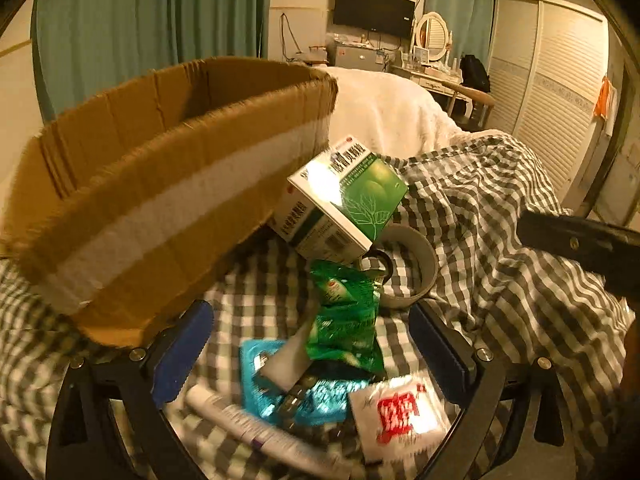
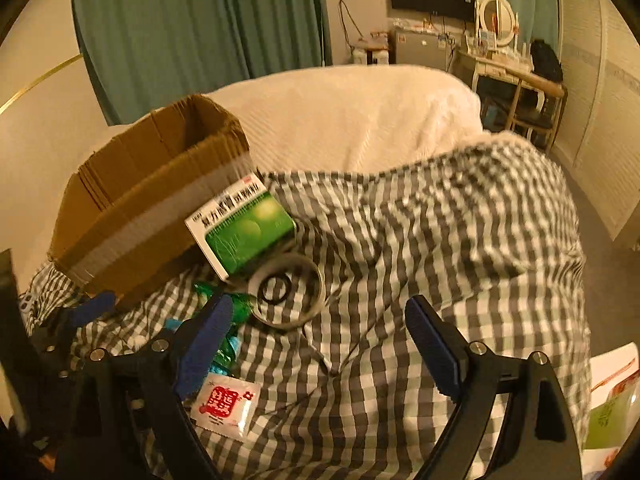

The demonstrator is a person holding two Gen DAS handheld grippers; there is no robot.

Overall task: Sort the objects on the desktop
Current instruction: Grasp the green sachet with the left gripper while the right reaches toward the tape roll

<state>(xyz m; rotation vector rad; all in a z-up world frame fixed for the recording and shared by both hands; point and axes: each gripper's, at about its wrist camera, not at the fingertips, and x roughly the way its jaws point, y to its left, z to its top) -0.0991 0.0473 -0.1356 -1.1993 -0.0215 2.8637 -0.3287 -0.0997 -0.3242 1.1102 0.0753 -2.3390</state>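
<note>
Your left gripper point(image 1: 312, 344) is spread wide over the crumpled green foil sachet point(image 1: 347, 320), gripping nothing. Your right gripper point(image 2: 320, 344) gapes over bare grey-checked bedding point(image 2: 420, 248), the green-and-white medicine carton point(image 2: 242, 230) ahead-left against the brown cardboard box point(image 2: 132, 208). Only the left view shows the white tube point(image 1: 256, 432). Teal curtains point(image 2: 192, 28) hang behind.

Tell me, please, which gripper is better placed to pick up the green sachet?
Left. The left gripper is open with the green sachet between its fingers, while the right gripper hangs open over bare checked cloth beside the pile.
</note>
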